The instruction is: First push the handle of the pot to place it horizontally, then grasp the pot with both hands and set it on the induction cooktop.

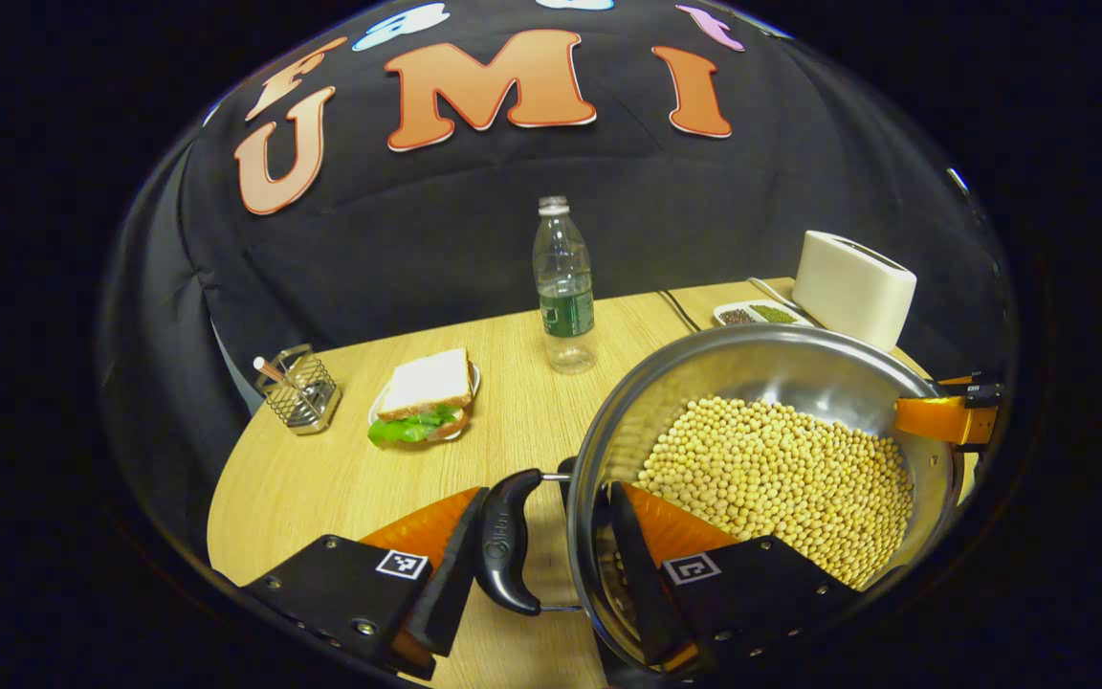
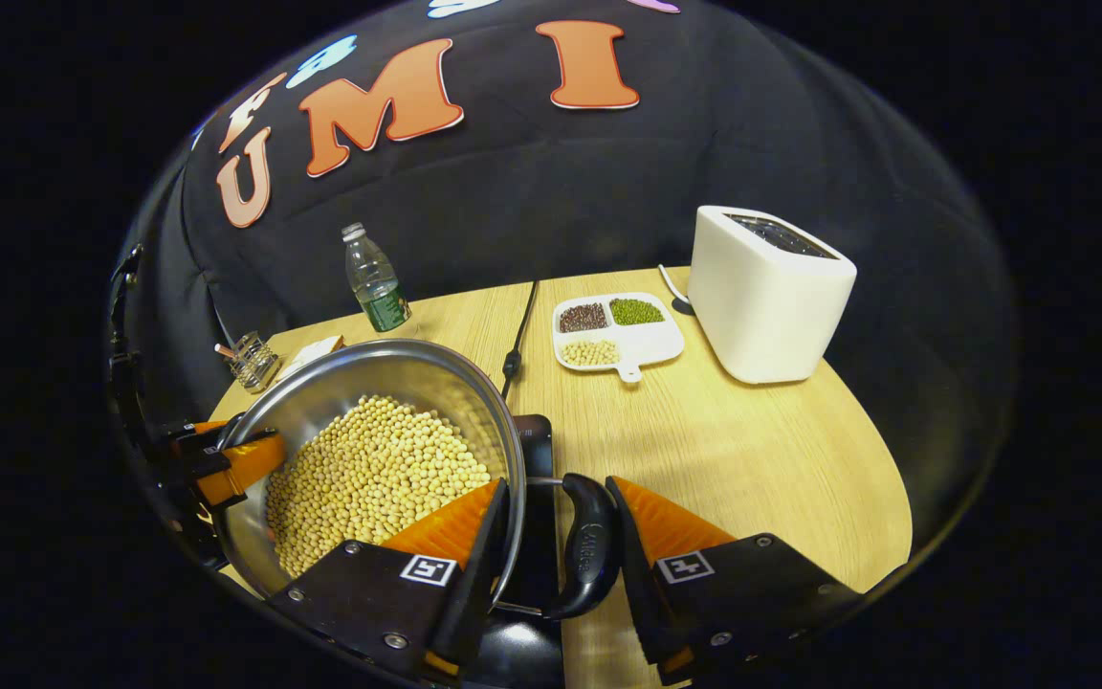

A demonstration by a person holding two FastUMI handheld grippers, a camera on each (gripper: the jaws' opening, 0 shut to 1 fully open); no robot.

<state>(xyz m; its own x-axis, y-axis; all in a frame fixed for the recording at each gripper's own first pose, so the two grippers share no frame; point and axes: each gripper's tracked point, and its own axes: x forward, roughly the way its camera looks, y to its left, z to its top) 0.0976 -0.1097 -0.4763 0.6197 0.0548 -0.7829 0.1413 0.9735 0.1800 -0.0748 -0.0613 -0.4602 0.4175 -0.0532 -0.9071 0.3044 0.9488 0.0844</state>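
Stainless steel fills the foreground: your pot (image 1: 761,459), heaped with pale soybeans (image 1: 781,478), sits between your two grippers, with a black loop handle at each side. In the left gripper view your left gripper (image 1: 541,565) straddles the near handle (image 1: 505,550) and the rim; one finger lies outside the handle, touching it or just beside it, and the other reaches inside the pot wall. The jaws look closed on handle and rim together, though I can't be sure both fingers press. At the far rim you can see a finger of your other gripper.

In the right gripper view your right gripper (image 2: 551,545) holds the opposite handle (image 2: 589,555) in the same way: one finger inside the pot (image 2: 369,450) against the wall, the other just outside the handle. Whether it truly clamps I cannot tell. Under this side of the pot lies the black induction cooktop (image 2: 537,478), its surface showing below the rim and handle, so the pot is over it; contact with the glass is hidden.

On the wooden table (image 2: 761,459) stand a white toaster (image 2: 766,292), a divided white dish (image 2: 618,330) of beans, a black cable (image 2: 517,335), a clear water bottle (image 1: 565,287), a sandwich on a plate (image 1: 422,397) and a wire holder (image 1: 297,388).
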